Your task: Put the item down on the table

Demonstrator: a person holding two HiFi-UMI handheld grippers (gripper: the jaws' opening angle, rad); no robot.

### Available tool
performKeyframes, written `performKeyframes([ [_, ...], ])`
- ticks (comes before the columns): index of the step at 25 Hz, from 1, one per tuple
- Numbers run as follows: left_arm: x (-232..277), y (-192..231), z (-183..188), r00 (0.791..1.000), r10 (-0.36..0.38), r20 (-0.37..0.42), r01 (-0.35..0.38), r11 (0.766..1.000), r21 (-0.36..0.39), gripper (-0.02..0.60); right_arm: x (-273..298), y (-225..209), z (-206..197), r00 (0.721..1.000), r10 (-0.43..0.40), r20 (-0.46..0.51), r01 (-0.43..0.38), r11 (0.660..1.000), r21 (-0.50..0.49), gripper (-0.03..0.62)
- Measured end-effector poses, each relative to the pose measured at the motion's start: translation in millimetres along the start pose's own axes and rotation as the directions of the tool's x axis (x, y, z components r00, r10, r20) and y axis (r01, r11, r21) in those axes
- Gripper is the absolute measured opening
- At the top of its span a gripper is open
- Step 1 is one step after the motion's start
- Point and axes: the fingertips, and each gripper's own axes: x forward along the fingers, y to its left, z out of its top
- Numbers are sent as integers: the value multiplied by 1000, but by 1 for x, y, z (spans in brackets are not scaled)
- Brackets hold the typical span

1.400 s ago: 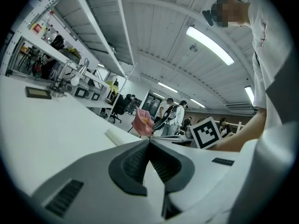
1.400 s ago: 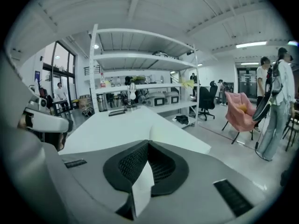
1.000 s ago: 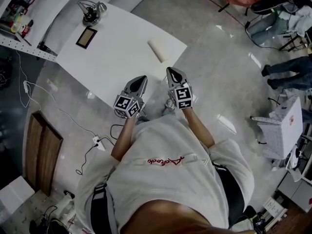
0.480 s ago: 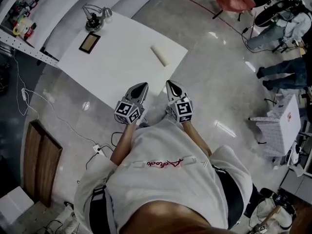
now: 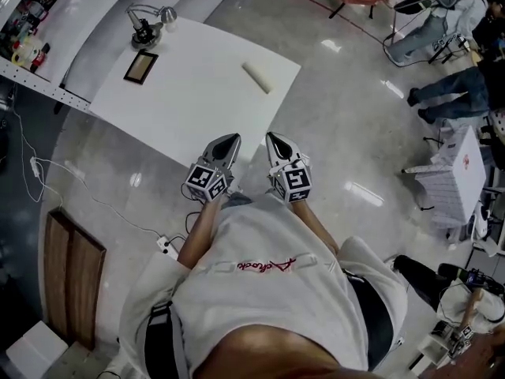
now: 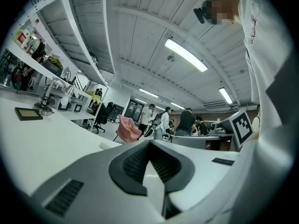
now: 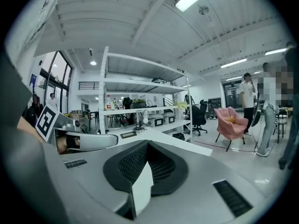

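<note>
A cream-coloured roll (image 5: 256, 77) lies alone on the white table (image 5: 197, 93), near its right edge; it also shows small in the left gripper view as a pale roll (image 6: 106, 145). My left gripper (image 5: 228, 141) and right gripper (image 5: 276, 139) are held side by side close to the person's chest, off the table's near corner and over the floor. Both point towards the table. Each one's jaws meet, in the left gripper view (image 6: 149, 144) and in the right gripper view (image 7: 148, 143), with nothing between them.
A dark framed plate (image 5: 140, 67) and a desk lamp (image 5: 147, 24) stand at the table's far left. Cables and a power strip (image 5: 164, 244) lie on the floor at left. A pink chair (image 7: 232, 122), seated people (image 5: 442, 93) and a white box (image 5: 450, 181) are to the right.
The head view has drifted a little. Both grippers stay shut and together in front of the chest, slightly lower in the picture. The roll has not moved on the table.
</note>
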Motion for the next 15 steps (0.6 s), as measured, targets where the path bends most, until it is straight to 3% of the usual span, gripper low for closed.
performKeyframes([
  [9, -12, -40, -4, 1000, 20, 16, -21, 999, 27, 11, -42, -4, -5, 1000, -4, 4, 4, 1000, 4, -3],
  [15, -27, -84, -31, 1000, 15, 1, -15, 1000, 17, 11, -85, -1, -14, 1000, -7, 7, 7, 1000, 9, -5],
])
